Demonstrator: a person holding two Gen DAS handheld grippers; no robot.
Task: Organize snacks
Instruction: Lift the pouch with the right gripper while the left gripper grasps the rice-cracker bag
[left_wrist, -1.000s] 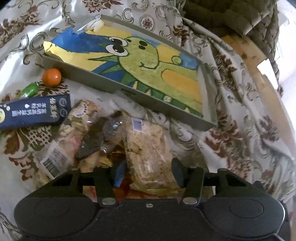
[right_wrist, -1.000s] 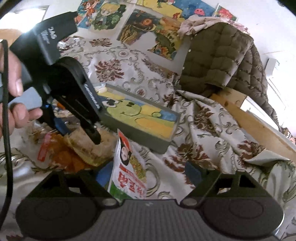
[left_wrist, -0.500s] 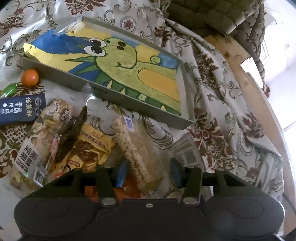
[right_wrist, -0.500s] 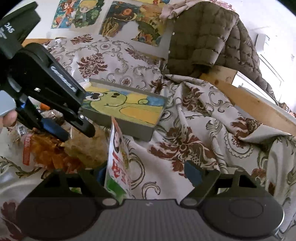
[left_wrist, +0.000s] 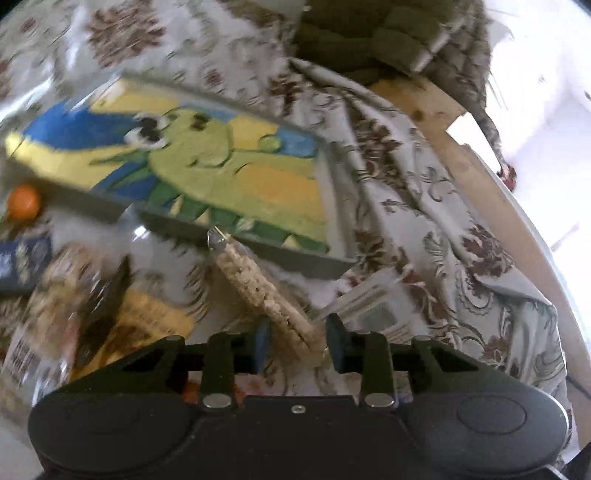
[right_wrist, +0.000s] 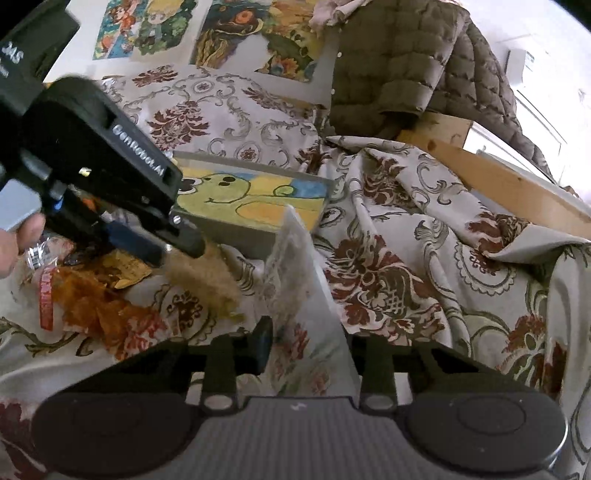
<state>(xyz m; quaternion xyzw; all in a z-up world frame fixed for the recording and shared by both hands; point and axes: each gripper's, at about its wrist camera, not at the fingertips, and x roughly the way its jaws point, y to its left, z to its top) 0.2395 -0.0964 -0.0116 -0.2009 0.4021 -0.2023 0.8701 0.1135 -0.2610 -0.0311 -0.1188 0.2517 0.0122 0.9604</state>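
Closing on two packets at once, a person works a pair of hand-held grippers over a bed spread w/ a floral cloth. Left gripper has a clear pack of puffed-rice cracker standing edge-up between its jaws, which are drawing in; the near pad looks to touch the pack, the far pad shows a sliver of gap, so no firm pinch yet. Right gripper is likewise closing around a pale snack bag held upright; the bag hides the far pad, so a full clamp can't be confirmed.

Target looks to be the grey tray w/ the green dinosaur picture, lying just beyond both packs and bare of snacks. More loose packets sit in a heap to the left, an orange ball near the tray's corner.

Judged from this: let each pinch finish before lifting, esp. on the crisp cracker — squeeze enough to hold, not crush. Grip low on the seal, keep the two tools apart, then carry over the tray's wall and lay the packs flat, side by side.
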